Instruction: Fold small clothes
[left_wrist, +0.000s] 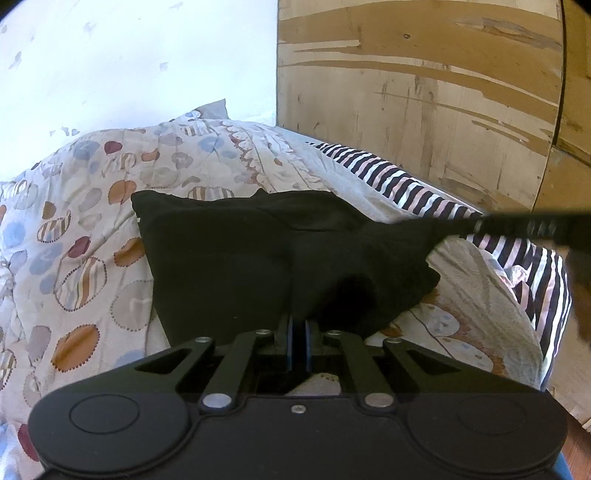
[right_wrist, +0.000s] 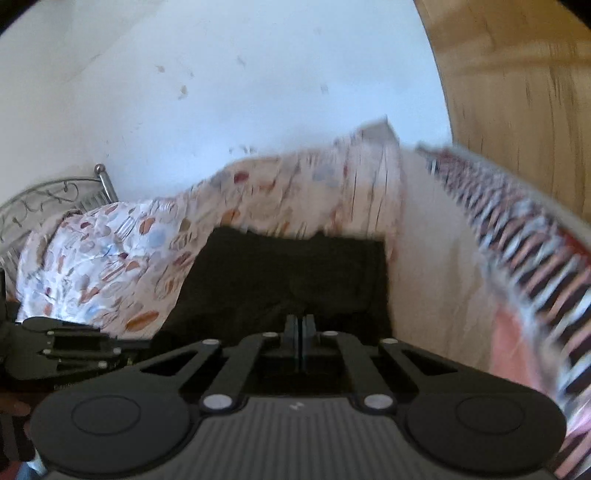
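The left matte black two-finger plastic gripper has blue-edged pads, slotted linkage arms fixed with silver rivets, two round black caps and one small centre screw. The right matte black two-finger gripper matches it, with a ribbed grey housing bearing a small pale mark.

Left wrist view: close, looks down along its fingers over the black garment toward the wardrobe, upper right. Right wrist view: blurred, close, faces the white wall. Both share the garment, patterned quilt, wall.
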